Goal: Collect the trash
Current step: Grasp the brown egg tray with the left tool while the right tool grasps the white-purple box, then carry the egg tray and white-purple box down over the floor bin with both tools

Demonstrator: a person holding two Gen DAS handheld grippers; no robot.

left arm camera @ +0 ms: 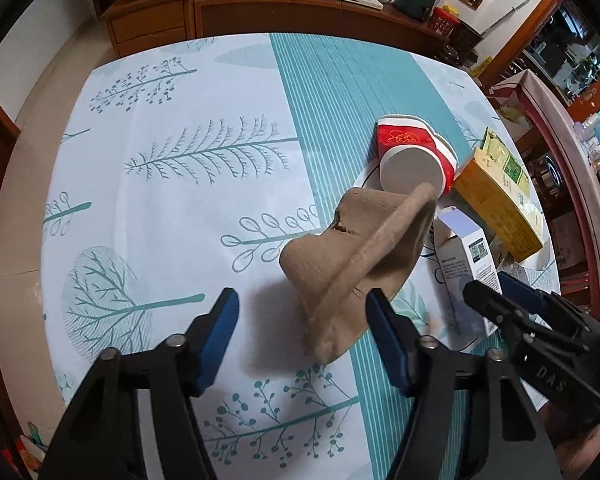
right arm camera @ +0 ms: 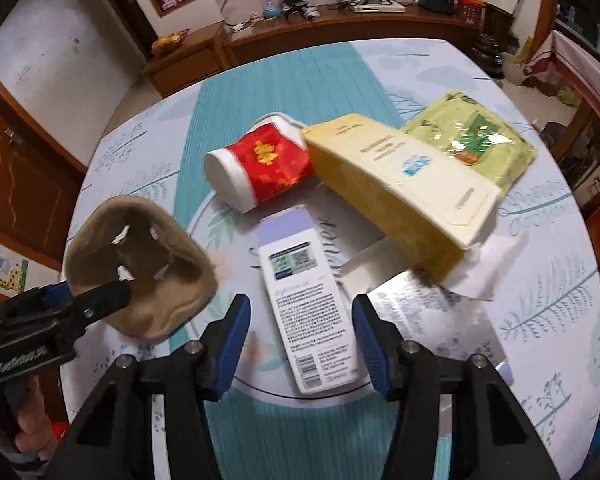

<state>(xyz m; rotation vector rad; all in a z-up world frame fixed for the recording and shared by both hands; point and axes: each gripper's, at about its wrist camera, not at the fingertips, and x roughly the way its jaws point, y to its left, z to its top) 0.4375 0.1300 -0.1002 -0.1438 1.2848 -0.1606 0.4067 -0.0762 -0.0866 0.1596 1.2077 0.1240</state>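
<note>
Left gripper (left arm camera: 300, 316) spread, maybe touching brown tray (left arm camera: 352, 256). Right gripper (right arm camera: 300, 320) spread around white box (right arm camera: 308, 312) on table (right arm camera: 540, 320). Red cup (right arm camera: 260, 168) tipped over.

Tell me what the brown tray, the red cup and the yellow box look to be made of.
Brown tray: moulded paper pulp, by its matte, fibrous, soft-edged surface with torn holes. Red cup: probably coated paper, with a slightly glossy printed wrap, white rim and flat grey base. Yellow box: thin printed cardboard, judging by its sharp folds and tuck flap; the finish looks smooth.
</note>
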